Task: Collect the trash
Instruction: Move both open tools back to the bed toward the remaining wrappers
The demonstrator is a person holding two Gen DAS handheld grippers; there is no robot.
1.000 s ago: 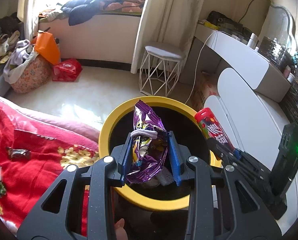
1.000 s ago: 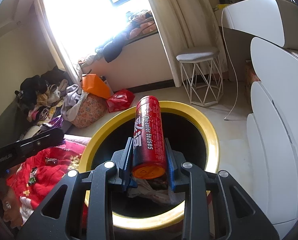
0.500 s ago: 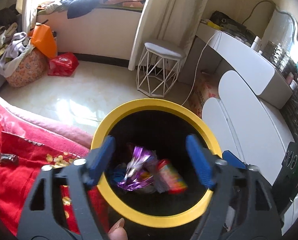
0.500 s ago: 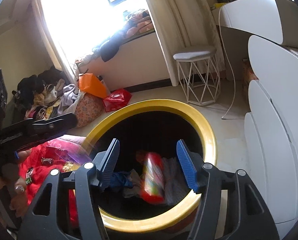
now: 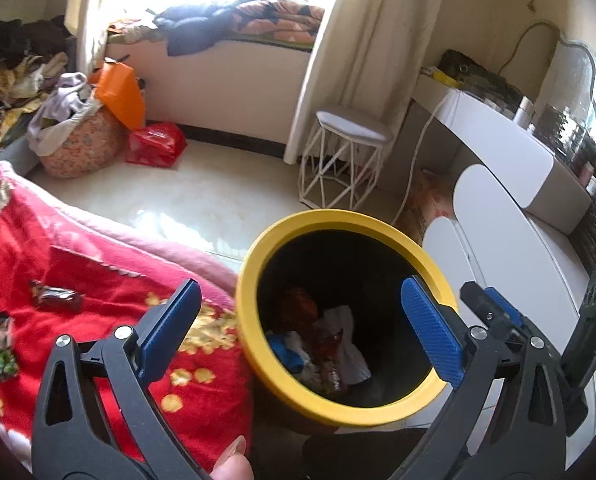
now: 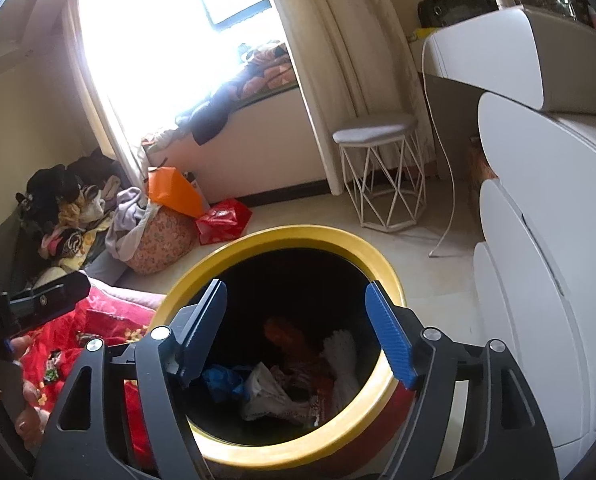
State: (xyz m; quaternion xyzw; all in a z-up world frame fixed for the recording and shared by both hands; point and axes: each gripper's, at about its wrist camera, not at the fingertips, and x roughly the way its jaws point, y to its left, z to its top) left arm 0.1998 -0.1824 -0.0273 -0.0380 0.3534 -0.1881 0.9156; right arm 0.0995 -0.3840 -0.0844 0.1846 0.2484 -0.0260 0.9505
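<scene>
A black bin with a yellow rim [image 5: 258,256] [image 6: 298,234] stands by the bed. Inside lie a red canister [image 6: 290,336], white tissue [image 5: 346,332] [image 6: 342,360], a blue scrap [image 6: 222,380] and other wrappers. My left gripper [image 5: 298,292] hangs over the bin's left rim, jaws opening, nothing between them. My right gripper [image 6: 295,289] is above the bin mouth, jaws also opening and empty. On the red blanket [image 5: 106,320] to the left lie a dark wrapper [image 5: 56,298] and a green one [image 5: 0,344].
White curved drawers [image 5: 498,240] [image 6: 538,280] stand right of the bin. Behind are a white wire stool [image 5: 346,160] [image 6: 378,176], a trailing cable [image 6: 446,200], a red bag [image 5: 154,144], an orange bag [image 6: 174,192] and a laundry heap [image 5: 70,132].
Both grippers opened. The purple snack bag and the red canister dropped from them into the bin. The left gripper shifted left, toward the blanket.
</scene>
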